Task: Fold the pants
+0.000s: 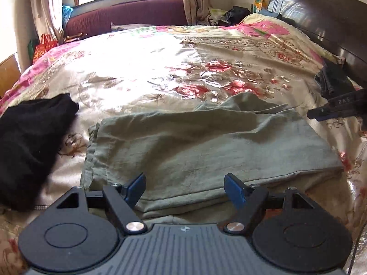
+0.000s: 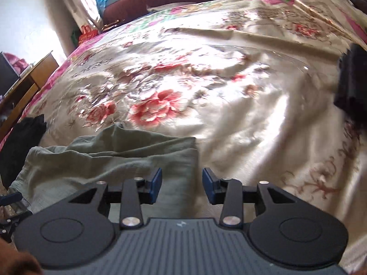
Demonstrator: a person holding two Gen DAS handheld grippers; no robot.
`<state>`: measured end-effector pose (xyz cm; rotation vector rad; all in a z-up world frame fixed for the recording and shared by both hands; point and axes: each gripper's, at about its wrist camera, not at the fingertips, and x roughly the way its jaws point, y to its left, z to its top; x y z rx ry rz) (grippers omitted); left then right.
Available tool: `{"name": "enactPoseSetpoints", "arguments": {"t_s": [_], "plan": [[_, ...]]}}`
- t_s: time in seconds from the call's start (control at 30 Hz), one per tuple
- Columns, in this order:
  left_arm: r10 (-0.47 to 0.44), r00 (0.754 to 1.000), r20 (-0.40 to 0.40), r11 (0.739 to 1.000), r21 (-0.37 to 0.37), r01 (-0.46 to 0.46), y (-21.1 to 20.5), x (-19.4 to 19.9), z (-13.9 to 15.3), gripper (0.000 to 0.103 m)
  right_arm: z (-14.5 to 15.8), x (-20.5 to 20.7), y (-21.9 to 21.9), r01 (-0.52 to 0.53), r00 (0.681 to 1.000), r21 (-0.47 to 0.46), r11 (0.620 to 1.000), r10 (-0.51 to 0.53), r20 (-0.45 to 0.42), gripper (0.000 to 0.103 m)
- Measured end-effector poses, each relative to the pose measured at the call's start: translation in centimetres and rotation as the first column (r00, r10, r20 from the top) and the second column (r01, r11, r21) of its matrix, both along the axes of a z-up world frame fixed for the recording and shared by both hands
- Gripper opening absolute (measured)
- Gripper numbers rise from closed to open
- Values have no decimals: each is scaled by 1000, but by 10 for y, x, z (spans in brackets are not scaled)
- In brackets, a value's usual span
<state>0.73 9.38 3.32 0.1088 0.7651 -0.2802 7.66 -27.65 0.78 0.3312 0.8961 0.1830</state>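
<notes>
- Lying across the near part of the bed: green pants (image 1: 206, 142), folded into a broad flat rectangle, hems stacked at the left edge, a rumpled flap rising at the far right corner. In the right wrist view the same garment sits at the lower left.
- Left gripper (image 1: 185, 189): jaws spread wide, nothing between the blue pads; it hovers over the near edge of the pants, which suggests a release or a fresh approach to that edge.
- Right gripper (image 2: 182, 184): jaws parted to a middling gap, empty; it sits over the right edge of the pants where cloth meets bedspread. In the left wrist view it enters from the right.
- Floral bedspread (image 1: 142, 73): cream satin with red and pink flowers, the working surface; smooth enough to let the fold lie flat.
- Black garment (image 1: 29, 142): heaped at the left, just beside the pants, apart from the fold.
- Dark folded item (image 1: 330, 80): far right, near the headboard (image 1: 321, 16); probably set aside as finished, though that is a guess.
- Judgement: fold looks well advanced; the raised far corner may want smoothing.
</notes>
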Motion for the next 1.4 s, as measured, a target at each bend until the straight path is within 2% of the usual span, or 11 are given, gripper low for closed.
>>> {"name": "enactPoseSetpoints", "arguments": {"t_s": [0.17,0.27,0.43,0.53,0.83,0.93,1.1,1.2,1.27,1.37,1.4], "plan": [[-49,999,24,998,51,47,-31,12,7,88,-33,-13,-8,-42,993,291,956,73,-95,42],[-102,994,26,993,67,100,-49,11,11,88,-42,-14,-4,-60,992,297,953,90,-88,43],[-186,983,10,977,110,183,-74,10,6,88,-45,-13,-21,-95,984,449,888,151,-90,43],[-218,976,-6,968,125,217,-87,12,1,88,-50,-5,-26,-59,991,396,916,101,-87,39],[-260,965,-30,958,118,262,-102,19,-5,88,-66,-1,-28,-91,977,624,776,191,-95,42],[-271,962,-30,956,105,272,-101,20,-4,88,-71,-2,-32,-63,982,615,786,158,-101,37],[-259,965,-50,959,110,263,-104,27,-9,88,-91,11,-20,29,982,738,675,117,-145,11],[-253,965,-61,959,119,259,-105,29,-10,88,-90,13,-7,35,983,806,591,124,-134,8],[-254,964,-82,956,128,263,-108,30,-12,89,-83,12,-14,42,991,801,597,77,-109,7],[-275,955,-107,954,91,285,-118,31,-13,88,-83,6,-40,102,991,739,665,-8,-130,6],[-291,951,-109,950,86,301,-124,31,-13,88,-87,2,-54,146,987,732,665,-49,-152,5]]}}
